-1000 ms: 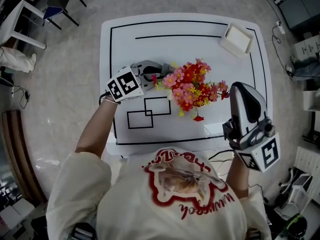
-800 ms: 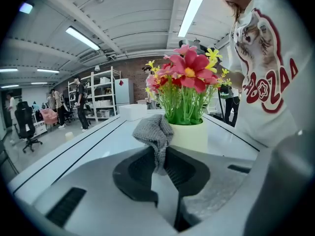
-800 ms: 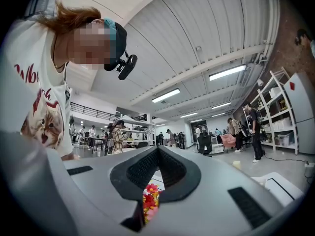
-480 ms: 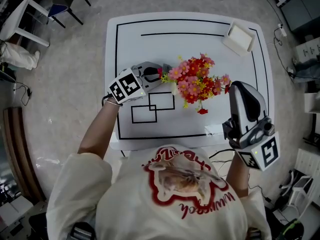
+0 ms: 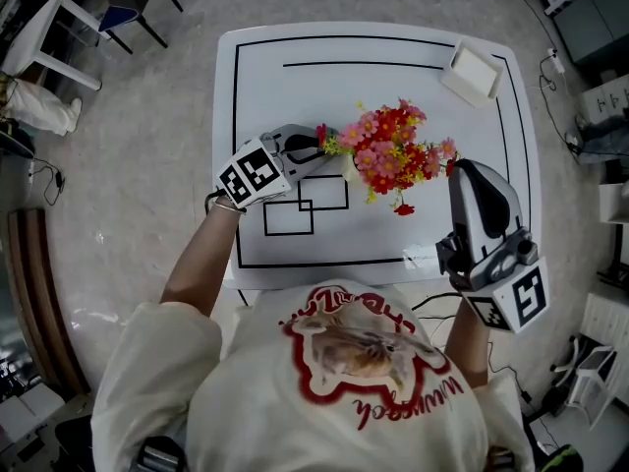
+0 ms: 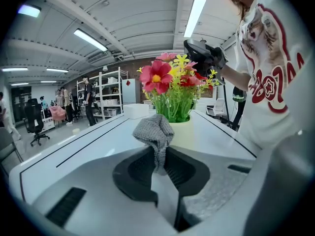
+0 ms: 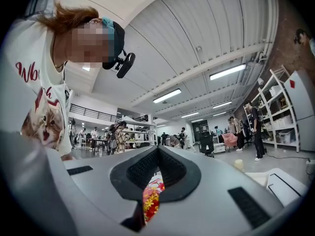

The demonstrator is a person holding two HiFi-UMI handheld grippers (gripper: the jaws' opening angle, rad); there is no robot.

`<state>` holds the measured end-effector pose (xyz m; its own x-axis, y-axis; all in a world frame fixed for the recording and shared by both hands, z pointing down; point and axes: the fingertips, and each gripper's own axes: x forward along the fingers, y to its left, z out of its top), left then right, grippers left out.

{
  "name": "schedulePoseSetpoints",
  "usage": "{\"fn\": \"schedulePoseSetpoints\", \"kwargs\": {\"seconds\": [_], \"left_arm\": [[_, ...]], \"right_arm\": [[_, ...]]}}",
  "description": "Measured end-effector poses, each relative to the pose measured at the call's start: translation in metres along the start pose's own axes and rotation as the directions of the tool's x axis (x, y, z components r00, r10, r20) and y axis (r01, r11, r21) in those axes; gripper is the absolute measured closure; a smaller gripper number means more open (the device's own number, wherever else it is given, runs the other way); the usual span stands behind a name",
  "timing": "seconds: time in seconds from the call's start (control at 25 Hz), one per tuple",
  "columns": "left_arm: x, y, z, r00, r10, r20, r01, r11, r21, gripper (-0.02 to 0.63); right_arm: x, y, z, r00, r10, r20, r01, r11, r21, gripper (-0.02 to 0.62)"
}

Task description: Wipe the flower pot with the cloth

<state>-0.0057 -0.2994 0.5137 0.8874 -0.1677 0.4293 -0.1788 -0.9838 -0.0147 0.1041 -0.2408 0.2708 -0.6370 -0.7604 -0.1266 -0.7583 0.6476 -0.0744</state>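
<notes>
Lettering in red curves round a cat picture on the person's cream shirt (image 5: 364, 362), but it is too warped in the head view to read (only "Wh" can be made out in the right gripper view). Each gripper carries a cube printed with black-and-white square markers and no words. The white table (image 5: 393, 87) is marked with a black border line, a shorter line near its far side and two overlapping rectangles (image 5: 305, 205) near its near edge.

The flower pot (image 6: 189, 132), cream and plain, stands upright near the middle of the table, just beyond the rectangles. It holds a dense bunch of red, pink and yellow flowers (image 5: 393, 150) on green stems. From above, the blooms hide nearly all of the pot. A shallow white tray (image 5: 472, 75) sits at the far right corner of the table; nothing shows inside it.

The left gripper (image 6: 158, 156) pinches a grey knitted cloth (image 6: 155, 132), which bunches up above the jaws right in front of the pot's left side. Whether the cloth touches the pot cannot be told. The right gripper (image 7: 157, 154) is held off the table's near right edge, well apart from the pot, with its jaws pressed together at the tips and holding nothing.
</notes>
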Motion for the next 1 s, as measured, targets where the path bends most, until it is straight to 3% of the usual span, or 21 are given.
{"fn": "schedulePoseSetpoints", "kwargs": {"seconds": [0.48, 1.0], "left_arm": [[-0.005, -0.031, -0.004, 1.0, -0.02, 0.01, 0.02, 0.999, -0.044, 0.565], [0.0, -0.057, 0.002, 1.0, -0.03, 0.001, 0.03, 0.999, -0.043, 0.564]], "right_arm": [[0.004, 0.014, -0.006, 1.0, 0.008, -0.007, -0.008, 1.0, 0.017, 0.597], [0.005, 0.024, -0.01, 1.0, 0.001, -0.004, -0.001, 1.0, 0.029, 0.596]]}}
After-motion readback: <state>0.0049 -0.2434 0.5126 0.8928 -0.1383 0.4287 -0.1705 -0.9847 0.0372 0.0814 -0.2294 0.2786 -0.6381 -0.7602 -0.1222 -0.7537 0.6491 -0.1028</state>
